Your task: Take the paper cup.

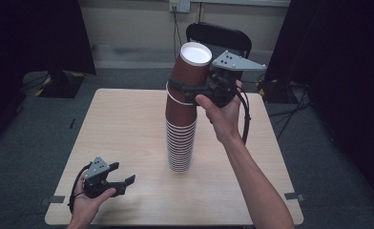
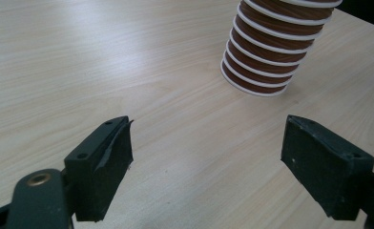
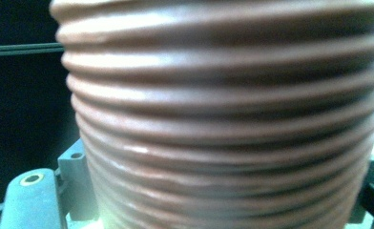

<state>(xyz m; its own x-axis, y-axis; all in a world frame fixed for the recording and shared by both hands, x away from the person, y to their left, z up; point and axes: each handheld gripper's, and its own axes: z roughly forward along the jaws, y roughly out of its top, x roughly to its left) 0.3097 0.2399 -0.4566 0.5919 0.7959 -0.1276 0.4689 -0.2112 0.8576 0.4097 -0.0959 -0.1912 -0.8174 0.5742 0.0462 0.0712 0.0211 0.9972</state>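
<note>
Left gripper (image 1: 120, 179) nearest, low over wooden table (image 1: 123, 124), jaws spread wide and empty, right gripper (image 1: 187, 89) clamped around top brown paper cup (image 1: 191, 67), tilted above tall cup stack (image 1: 180, 138).

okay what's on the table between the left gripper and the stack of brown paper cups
Nothing: bare light wooden table lies between the open left gripper and the stack of brown paper cups, as the left gripper view shows.

Dim room, soft overhead light; right gripper view blurry, cup (image 3: 223, 114) w/ glare.
</note>
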